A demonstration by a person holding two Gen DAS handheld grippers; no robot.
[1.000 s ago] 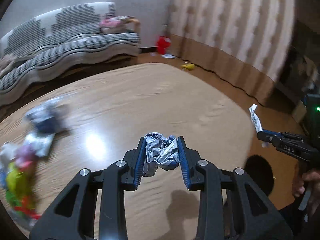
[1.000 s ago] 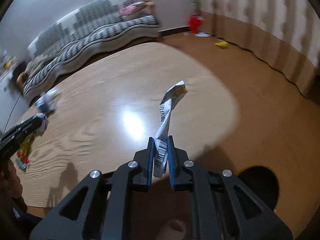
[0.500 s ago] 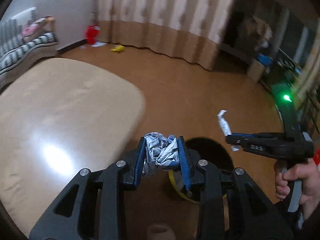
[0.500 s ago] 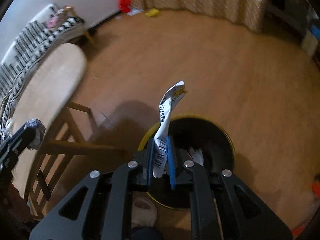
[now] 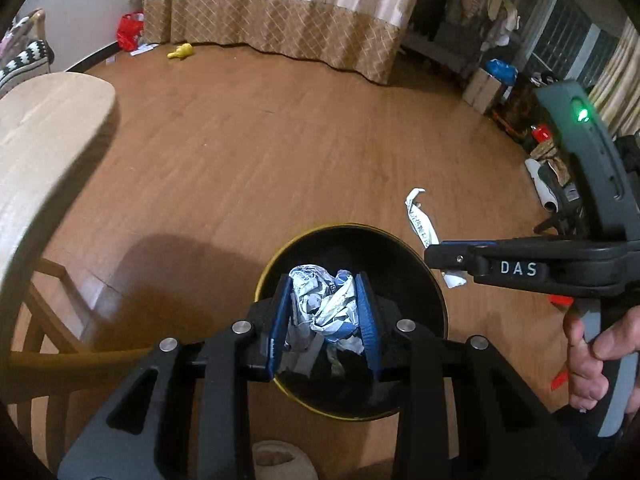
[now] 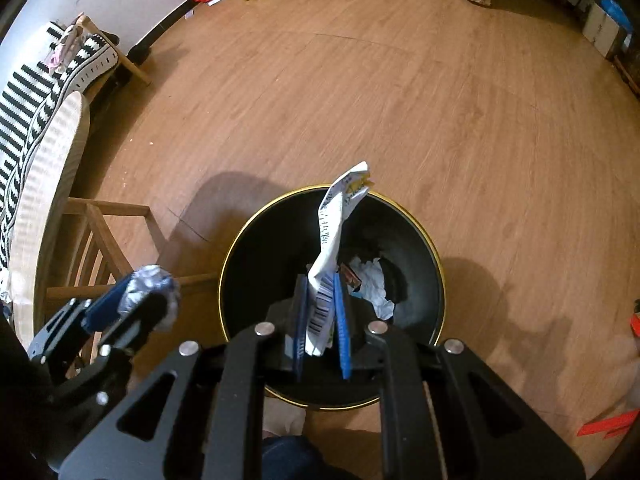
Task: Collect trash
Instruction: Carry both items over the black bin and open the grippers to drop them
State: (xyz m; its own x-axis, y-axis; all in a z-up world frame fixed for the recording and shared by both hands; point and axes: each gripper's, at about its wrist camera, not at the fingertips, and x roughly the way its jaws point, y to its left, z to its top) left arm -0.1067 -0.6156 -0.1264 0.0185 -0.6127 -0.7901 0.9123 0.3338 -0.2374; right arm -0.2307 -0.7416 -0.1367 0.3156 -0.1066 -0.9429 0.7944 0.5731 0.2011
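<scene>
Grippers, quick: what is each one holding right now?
Left gripper: shut on crumpled wrapper.
Right gripper: shut on twisted paper strip.

The bin (image 6: 256,248) is black inside with a thin gold rim. Over it, the left gripper (image 5: 323,316) shows blue pads on black arms, clamped on a silver-white crumpled wrapper (image 5: 322,306) with blue print. The right gripper (image 6: 320,320), also black with blue pads, pinches a white paper strip (image 6: 332,236) bearing a black barcode and yellow marks. Around the bin lies brown wood-grain floor (image 6: 460,120); beyond it hangs a beige curtain (image 5: 280,12) with a tan lattice band.
</scene>
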